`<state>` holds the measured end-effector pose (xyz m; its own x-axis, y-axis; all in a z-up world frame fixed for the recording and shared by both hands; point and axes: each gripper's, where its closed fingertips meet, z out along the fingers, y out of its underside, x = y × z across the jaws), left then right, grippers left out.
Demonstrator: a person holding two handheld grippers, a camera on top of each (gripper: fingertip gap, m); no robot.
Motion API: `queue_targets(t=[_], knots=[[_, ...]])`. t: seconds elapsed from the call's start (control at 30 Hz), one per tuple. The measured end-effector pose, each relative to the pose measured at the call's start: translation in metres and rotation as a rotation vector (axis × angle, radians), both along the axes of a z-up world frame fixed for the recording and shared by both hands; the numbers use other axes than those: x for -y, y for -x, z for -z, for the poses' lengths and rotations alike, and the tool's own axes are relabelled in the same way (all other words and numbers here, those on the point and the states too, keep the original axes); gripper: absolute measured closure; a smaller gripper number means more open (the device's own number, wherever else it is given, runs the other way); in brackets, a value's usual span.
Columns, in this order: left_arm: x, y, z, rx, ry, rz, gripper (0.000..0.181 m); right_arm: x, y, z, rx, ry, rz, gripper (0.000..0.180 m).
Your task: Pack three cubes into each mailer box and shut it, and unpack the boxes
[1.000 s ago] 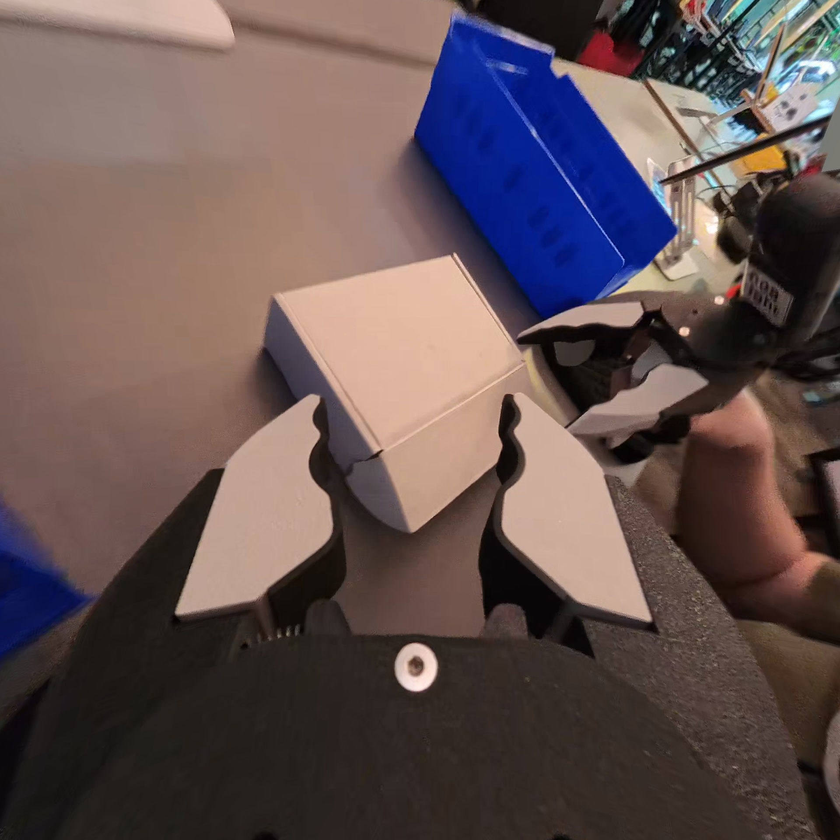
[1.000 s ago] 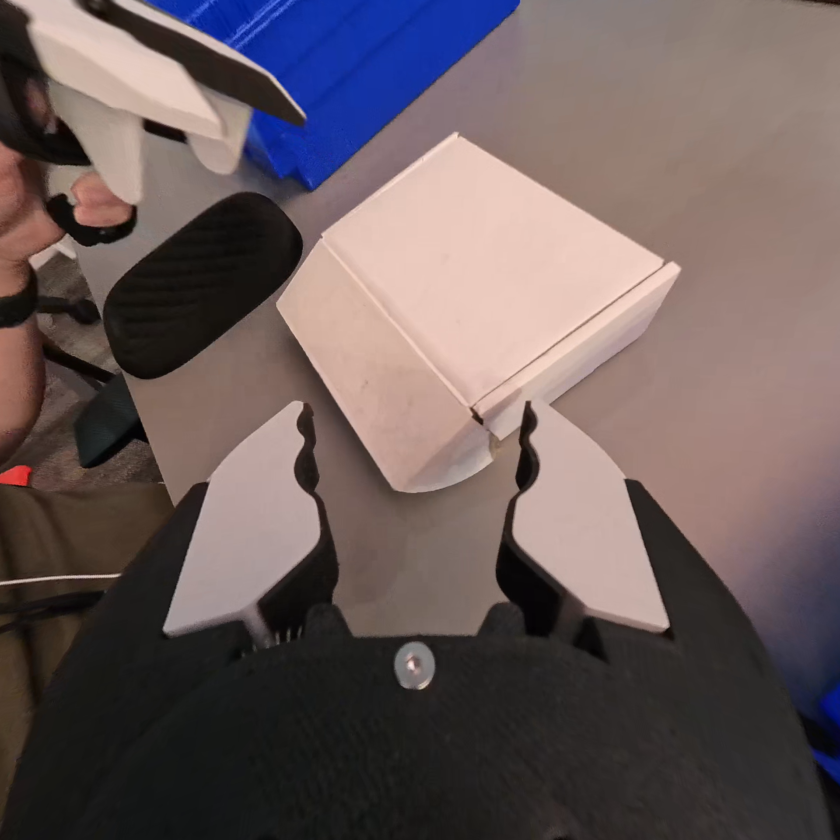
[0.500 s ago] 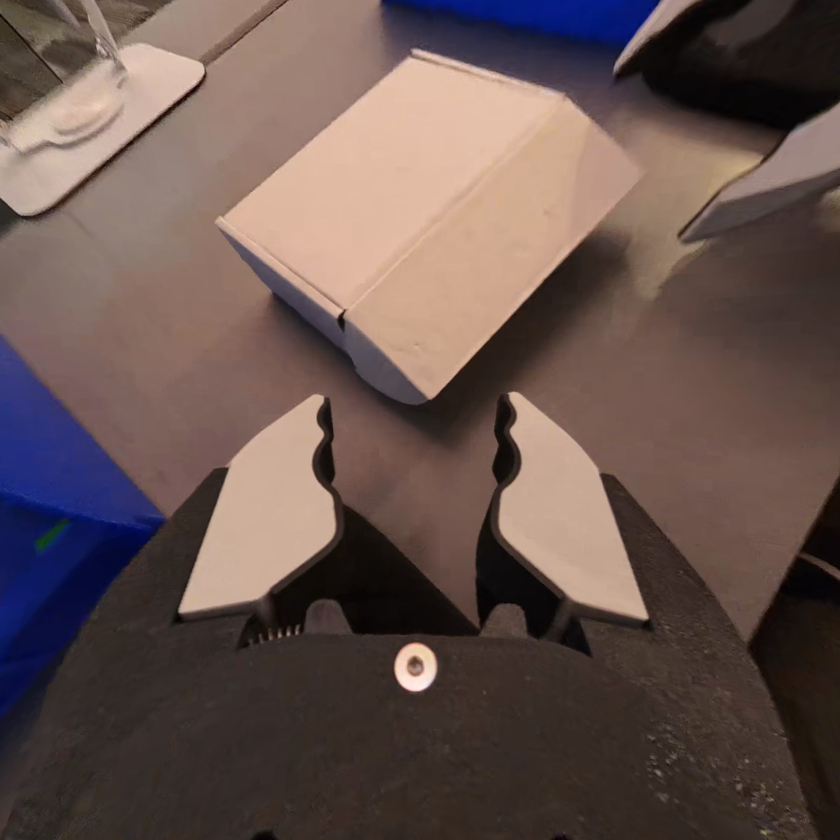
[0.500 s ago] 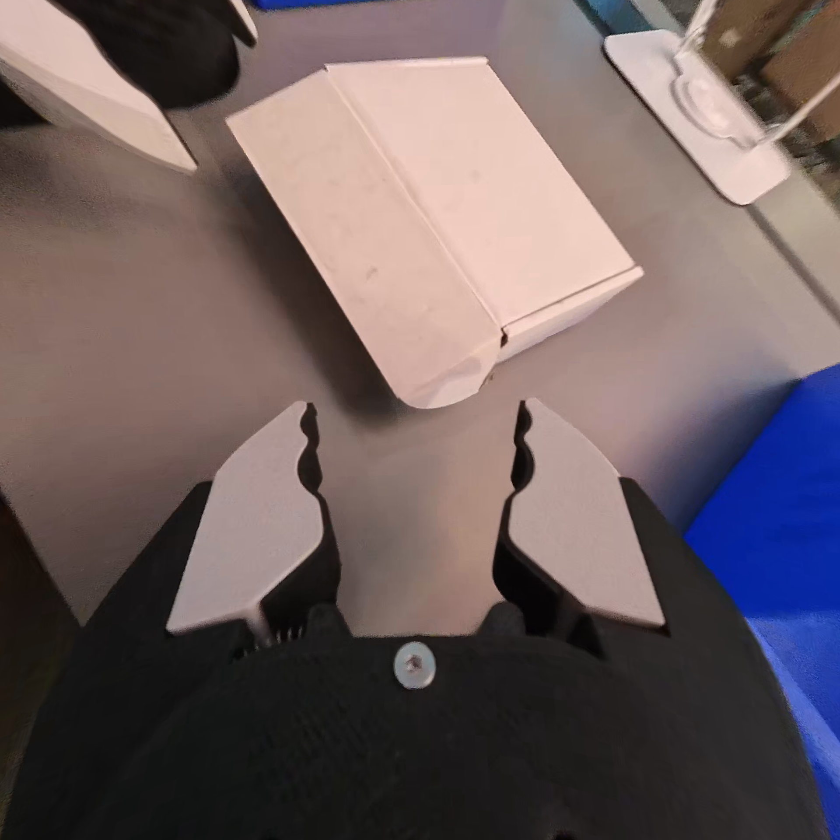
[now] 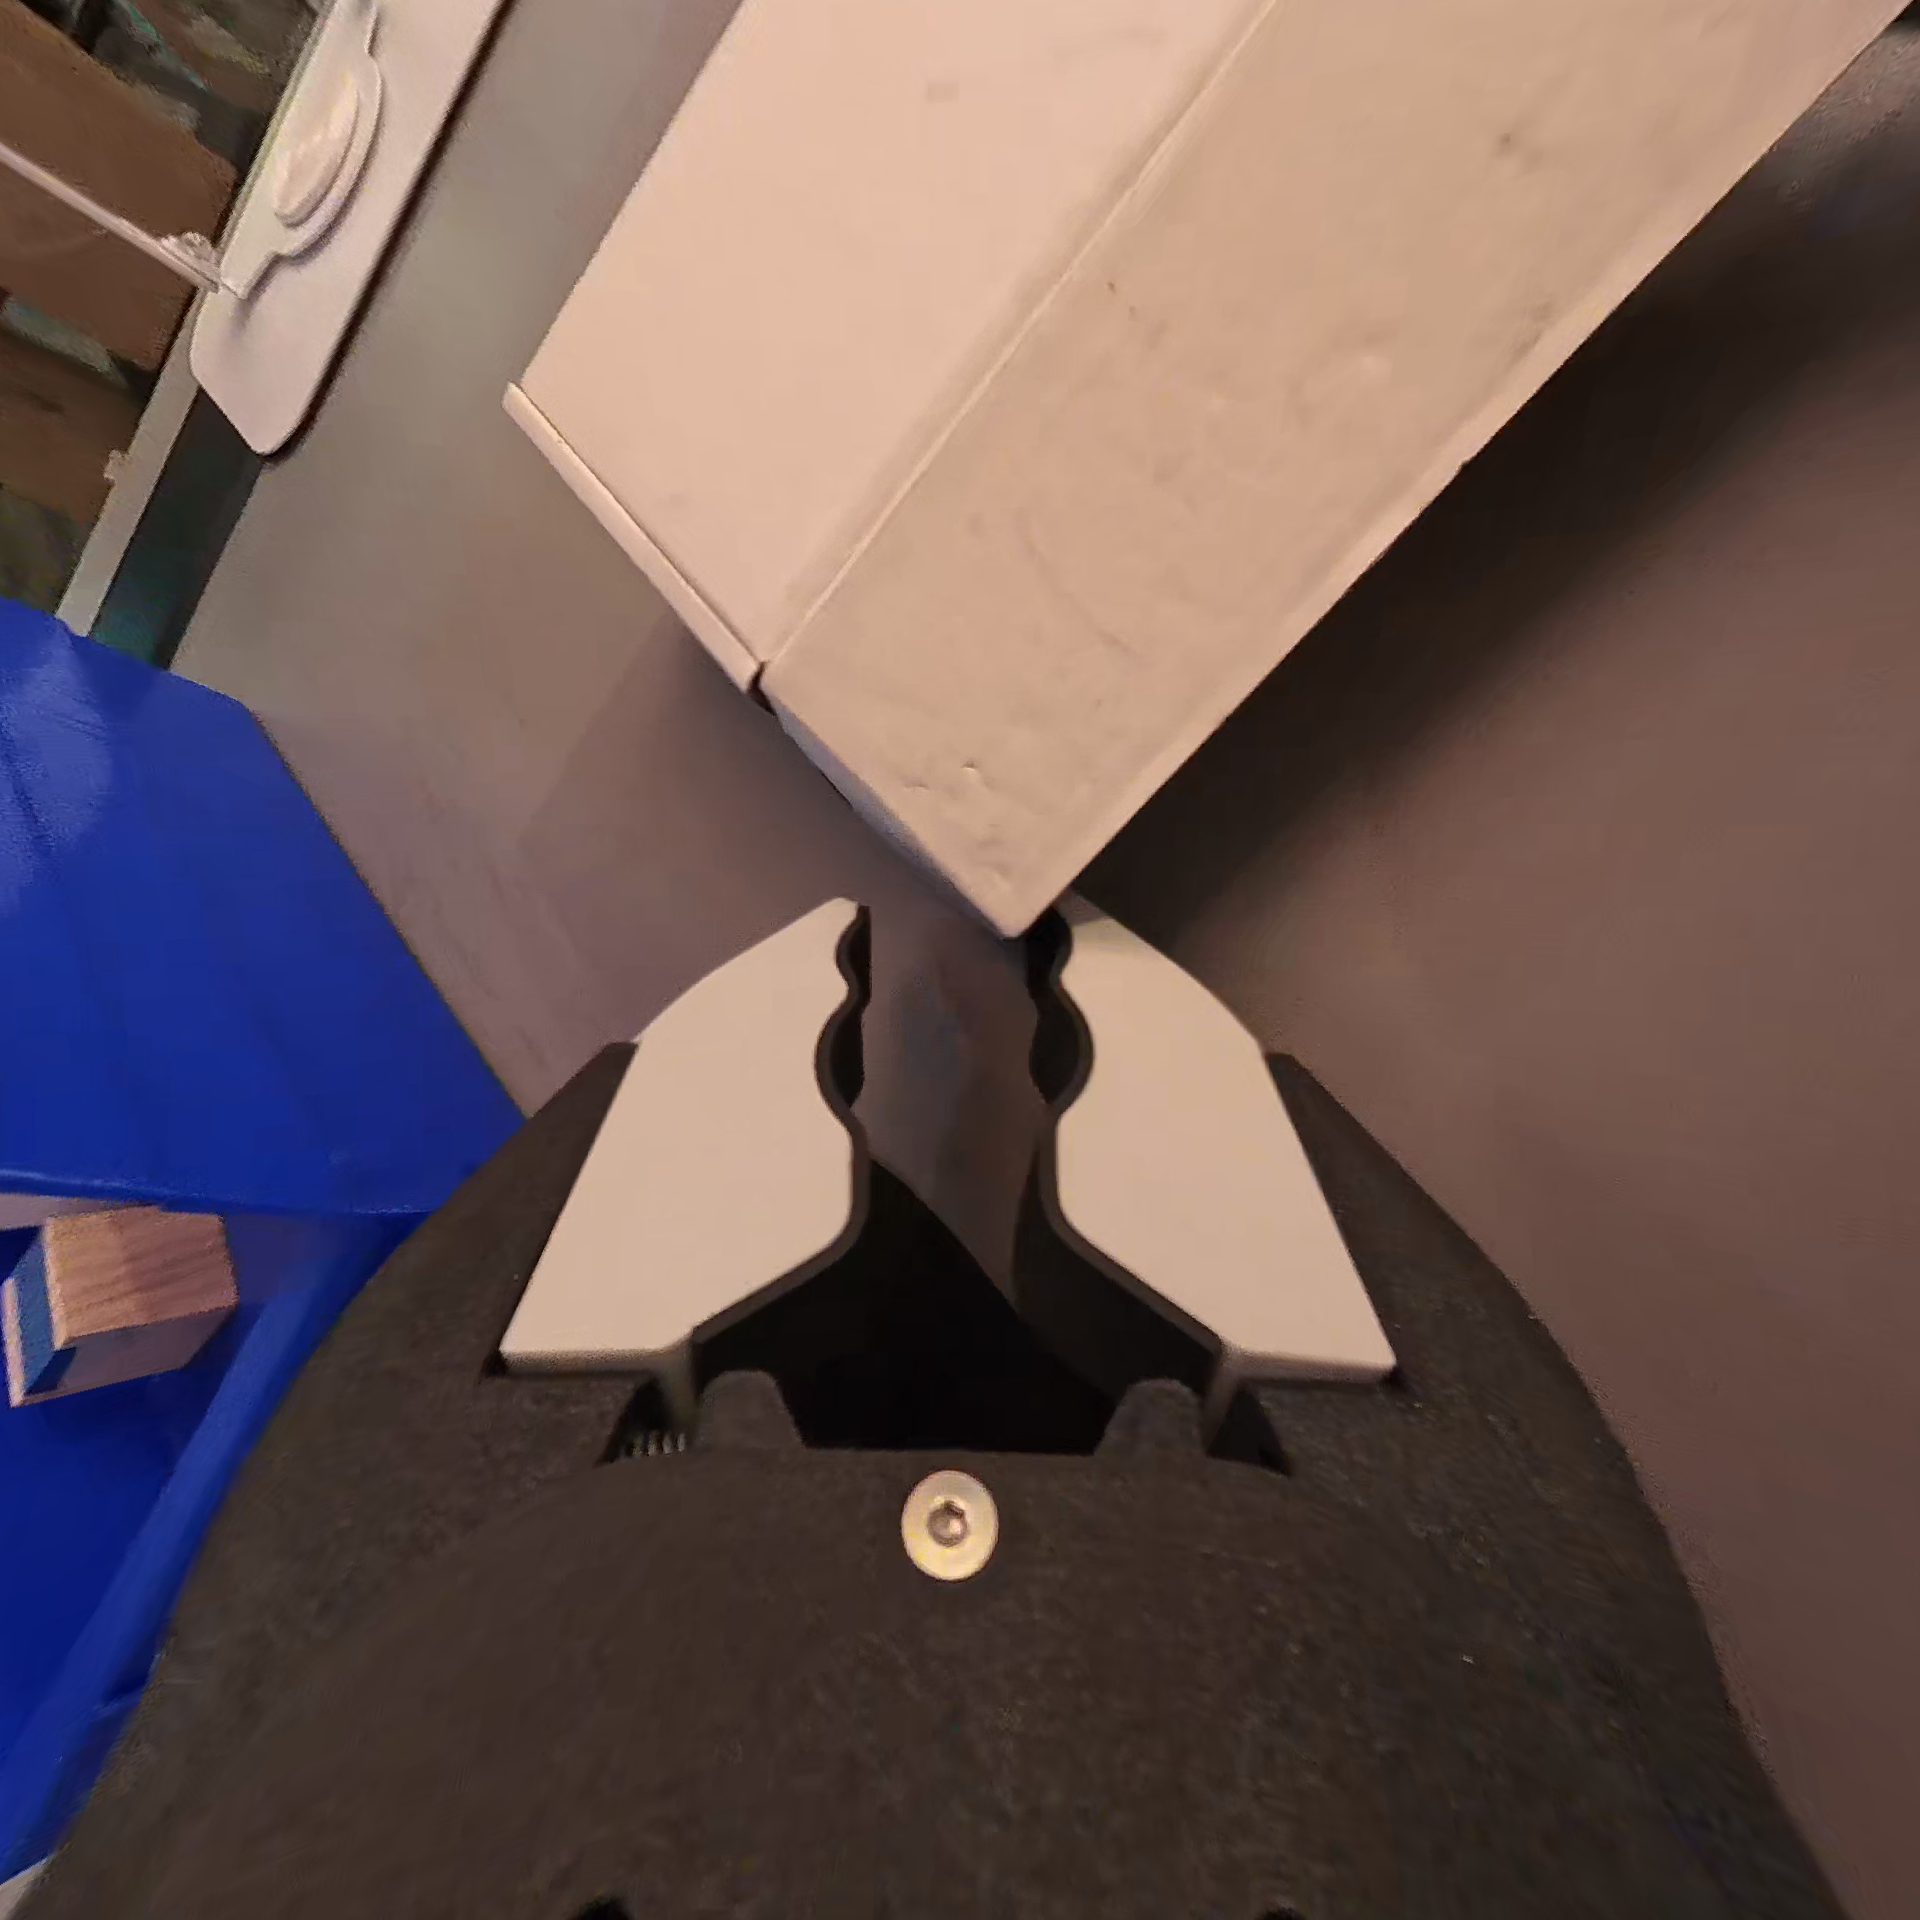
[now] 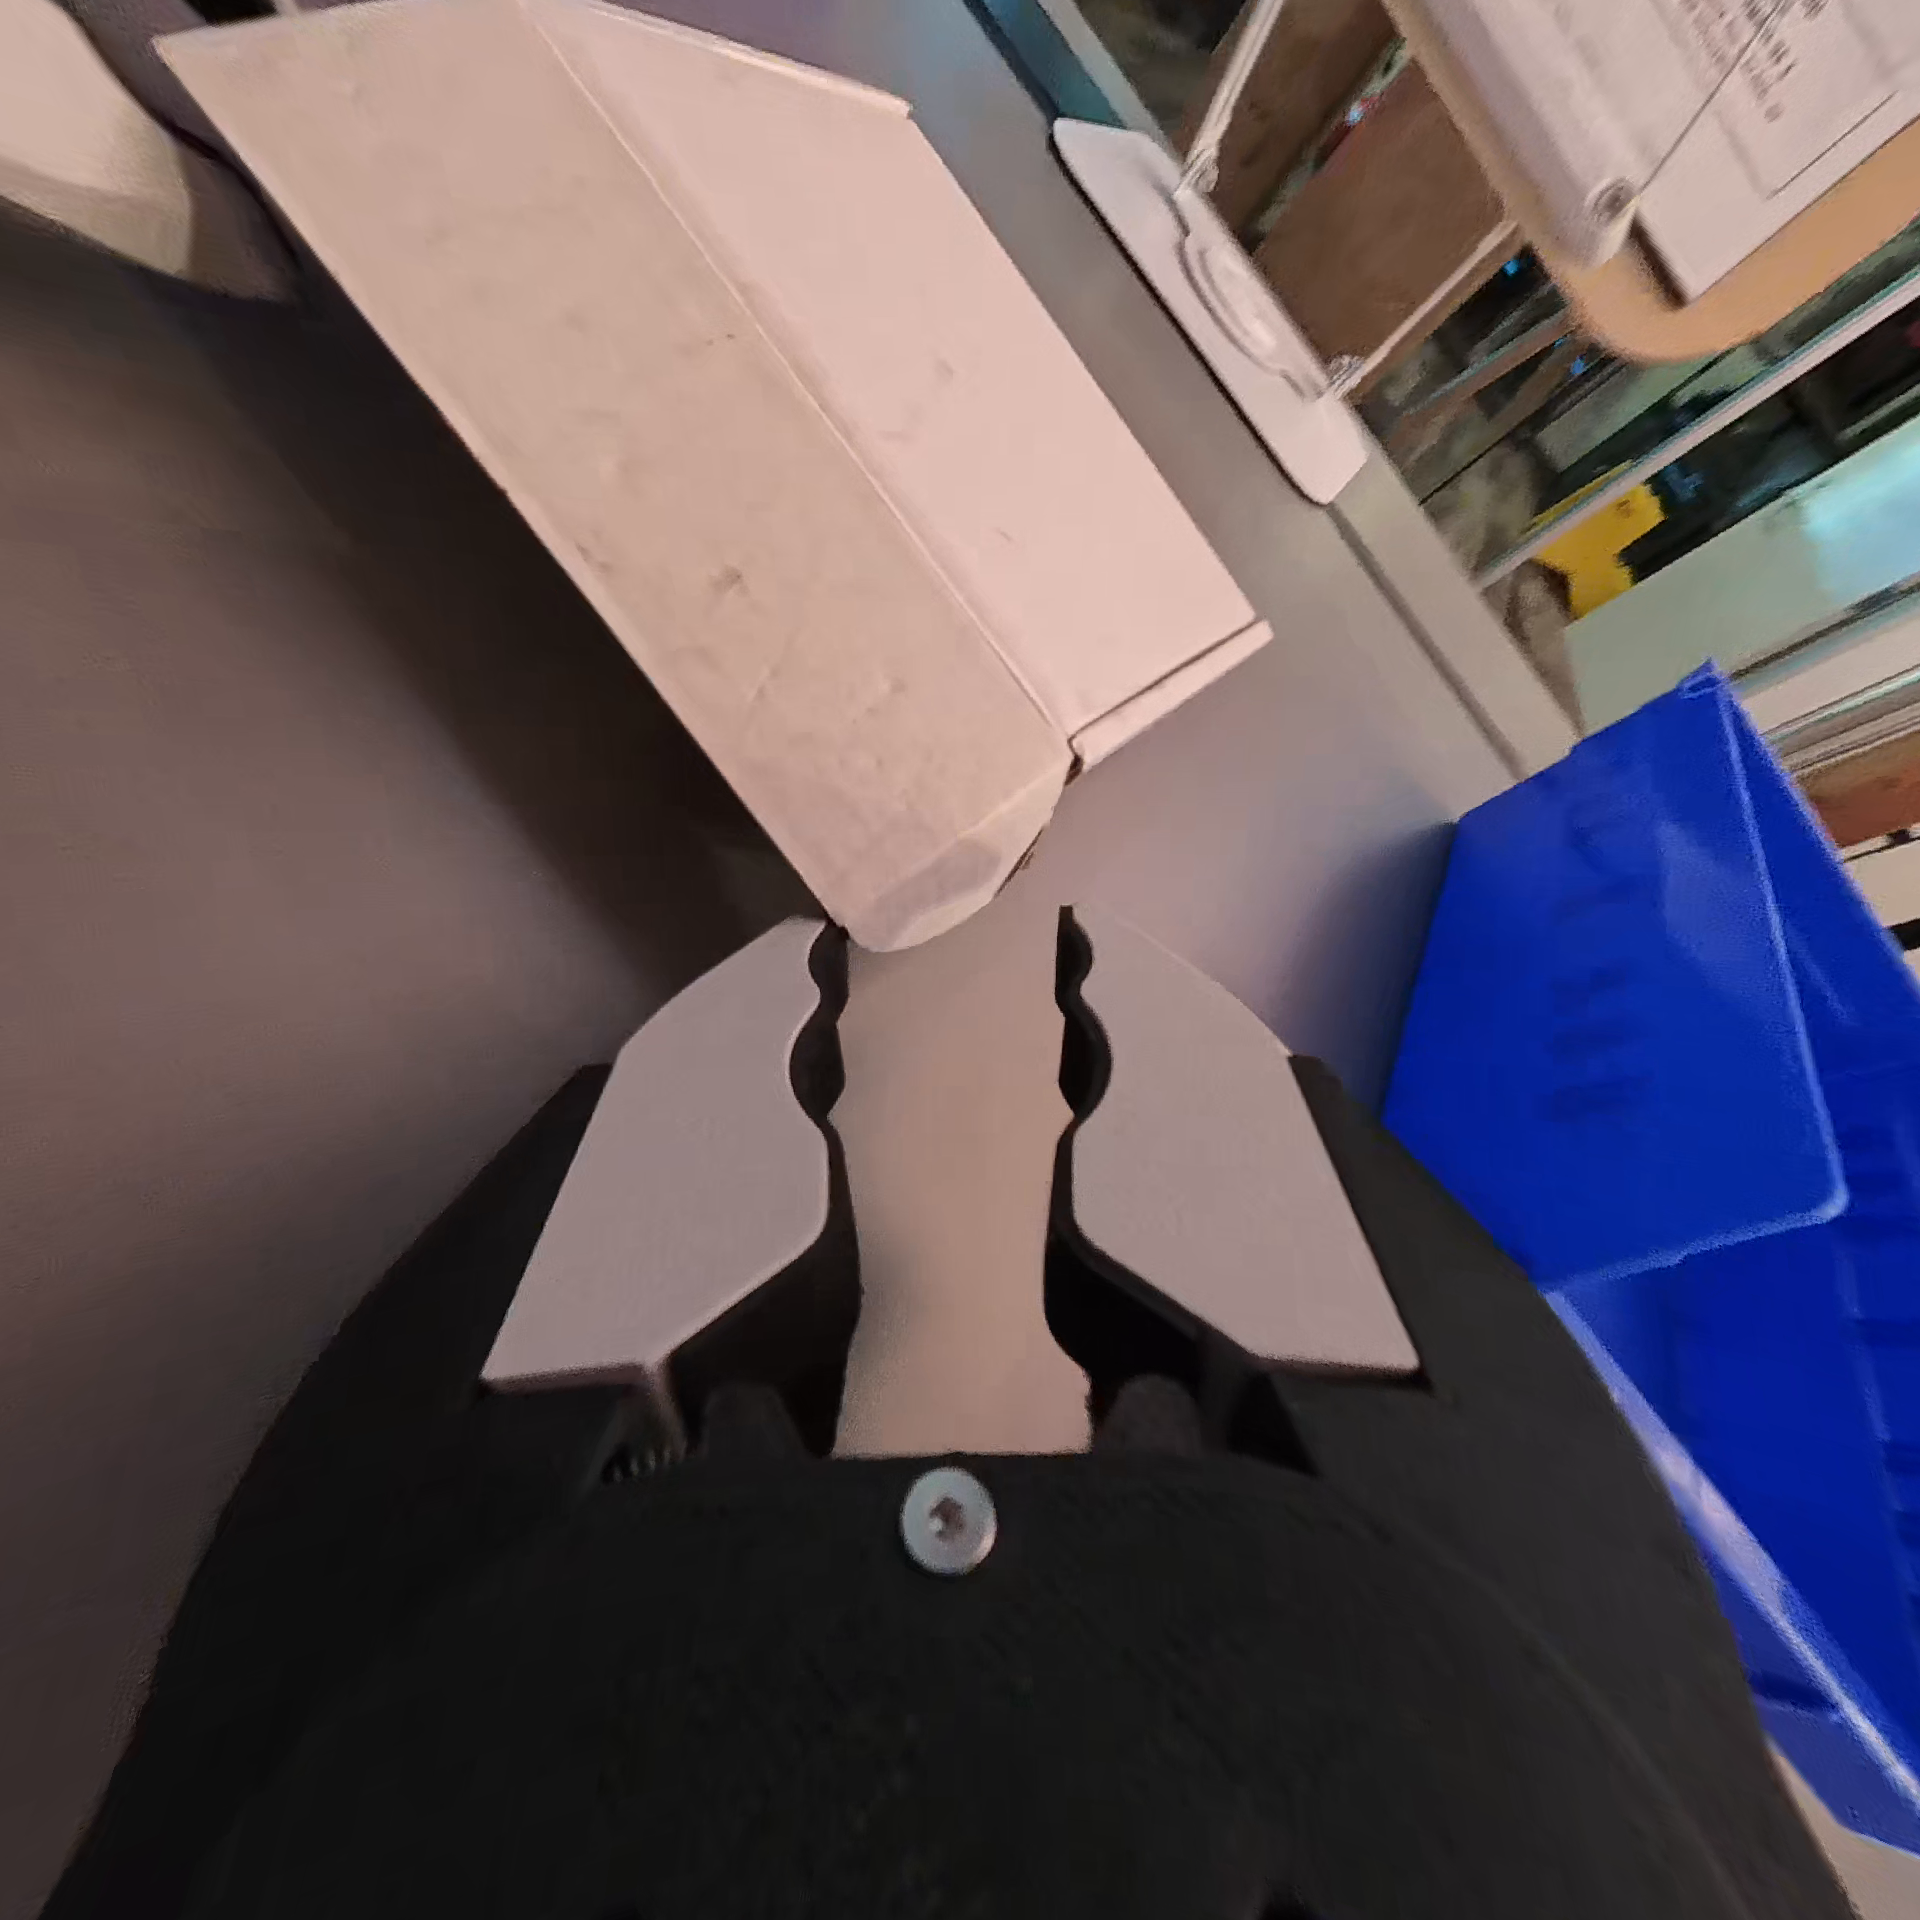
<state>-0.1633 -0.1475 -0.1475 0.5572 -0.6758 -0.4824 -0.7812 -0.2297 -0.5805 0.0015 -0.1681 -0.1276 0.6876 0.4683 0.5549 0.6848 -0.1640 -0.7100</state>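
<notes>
A closed white mailer box (image 5: 1039, 364) lies on the grey table. Its front flap slants down toward me. My left gripper (image 5: 945, 925) is low at the flap's left corner; the corner overlaps its right fingertip (image 5: 1081, 935). The jaws are narrowed to a small gap with nothing between them. My right gripper (image 6: 945, 925) is at the flap's other corner, on the same box (image 6: 727, 416); that corner touches or overlaps its left fingertip (image 6: 800, 945). Its jaws also stand a small gap apart and are empty. A wooden cube (image 5: 114, 1288) with a blue face lies in a blue bin (image 5: 208, 935).
The blue bin is at the left of the left wrist view, and another blue bin (image 6: 1662, 987) is at the right of the right wrist view. A white stand base (image 5: 301, 208), also in the right wrist view (image 6: 1216, 291), sits at the table's far edge behind the box. The tips of one gripper are about 15 cm away from the tips of the other. The wooden cube (image 5: 114, 1288) is about 25 cm from my left fingertips and 40 cm from my right.
Both grippers have moved in close to the box's front corners and dropped low. Both pairs of jaws have narrowed from wide open to a small gap.
</notes>
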Motion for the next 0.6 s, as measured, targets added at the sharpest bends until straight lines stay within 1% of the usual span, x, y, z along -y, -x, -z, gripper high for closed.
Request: queue_targets(t=[0.07, 0.13, 0.17, 0.23, 0.3, 0.47, 0.6], knots=[[-0.002, 0.000, 0.002, -0.022, -0.003, 0.001, 0.159, 0.001, 0.006, 0.000, 0.017, -0.025, -0.024, 0.150], [-0.003, -0.001, 0.004, -0.020, 0.023, 0.002, 0.167, 0.000, 0.007, 0.001, 0.035, -0.036, -0.013, 0.153], [-0.003, -0.002, 0.004, -0.009, 0.036, 0.005, 0.168, 0.000, 0.008, 0.003, 0.033, -0.017, -0.015, 0.158], [-0.003, -0.003, 0.002, 0.015, 0.046, 0.011, 0.176, 0.000, 0.012, 0.001, 0.011, -0.009, -0.020, 0.162], [-0.002, -0.004, 0.001, 0.029, 0.044, 0.020, 0.177, 0.002, 0.015, -0.001, -0.018, -0.001, -0.024, 0.165], [0.001, -0.006, 0.002, 0.013, 0.046, 0.037, 0.177, 0.005, 0.016, -0.001, -0.082, 0.041, -0.001, 0.166], [-0.001, -0.007, 0.005, -0.012, 0.050, 0.045, 0.177, 0.001, 0.014, 0.003, -0.051, 0.050, 0.016, 0.165]])
